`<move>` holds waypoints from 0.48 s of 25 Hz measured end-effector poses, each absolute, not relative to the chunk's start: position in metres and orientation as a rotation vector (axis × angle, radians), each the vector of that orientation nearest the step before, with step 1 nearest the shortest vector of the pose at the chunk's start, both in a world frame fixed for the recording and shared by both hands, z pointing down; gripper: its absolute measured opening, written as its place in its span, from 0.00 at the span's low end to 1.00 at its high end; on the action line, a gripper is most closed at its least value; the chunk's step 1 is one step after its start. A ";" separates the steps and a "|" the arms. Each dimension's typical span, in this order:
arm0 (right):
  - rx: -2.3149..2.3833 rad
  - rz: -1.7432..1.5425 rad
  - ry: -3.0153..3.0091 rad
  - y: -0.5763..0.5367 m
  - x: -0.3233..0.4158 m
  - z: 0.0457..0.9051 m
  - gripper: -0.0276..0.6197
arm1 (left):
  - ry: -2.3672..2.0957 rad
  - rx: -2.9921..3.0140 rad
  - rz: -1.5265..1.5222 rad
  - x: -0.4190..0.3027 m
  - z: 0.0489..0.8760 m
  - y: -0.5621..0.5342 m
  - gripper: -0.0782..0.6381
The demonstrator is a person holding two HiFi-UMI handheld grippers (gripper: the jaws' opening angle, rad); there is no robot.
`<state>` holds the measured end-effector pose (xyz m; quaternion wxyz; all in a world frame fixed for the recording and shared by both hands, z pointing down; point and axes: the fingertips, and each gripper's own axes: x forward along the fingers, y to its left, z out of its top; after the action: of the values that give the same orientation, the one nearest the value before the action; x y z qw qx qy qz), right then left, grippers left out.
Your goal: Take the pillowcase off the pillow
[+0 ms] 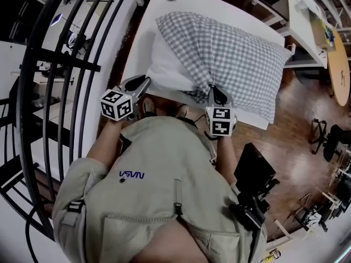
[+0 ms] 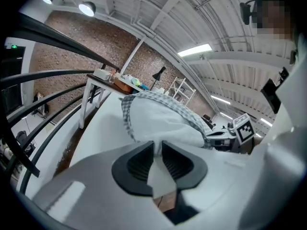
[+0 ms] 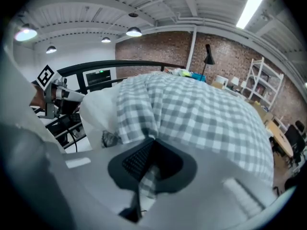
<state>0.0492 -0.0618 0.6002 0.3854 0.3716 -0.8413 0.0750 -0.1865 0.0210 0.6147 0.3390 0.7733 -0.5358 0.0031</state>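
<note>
Mid-frame, pinching white pillow (image 1: 164,70) w/ L gripper (image 1: 143,83), clamping checked pillowcase (image 1: 236,53) w/ R gripper (image 1: 214,91); barely begun, most left to strip.

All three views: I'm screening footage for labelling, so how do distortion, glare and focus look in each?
Head view: heavy fisheye bends the railing; even light, pillowcase sharp. Left gripper view: ceiling lamps flare, white pillow nearly washed out. Right gripper view: strip light glares, corners dark, checks crisp.

Black railing (image 1: 73,63) hems the table's (image 1: 141,41) left edge.
</note>
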 end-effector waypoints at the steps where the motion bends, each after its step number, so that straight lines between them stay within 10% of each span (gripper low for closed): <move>1: 0.933 0.208 -2.159 -0.062 0.049 0.600 0.06 | -1.399 2.020 0.002 -0.185 0.609 0.023 0.21; 12: 0.671 0.357 -2.494 -0.044 0.033 0.539 0.20 | -1.590 1.991 -0.054 -0.183 0.560 0.010 0.35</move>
<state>0.0332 -0.0437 0.5391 0.2639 0.2482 -0.9226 0.1322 -0.1834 0.0103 0.5597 0.2922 0.7470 -0.5968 -0.0202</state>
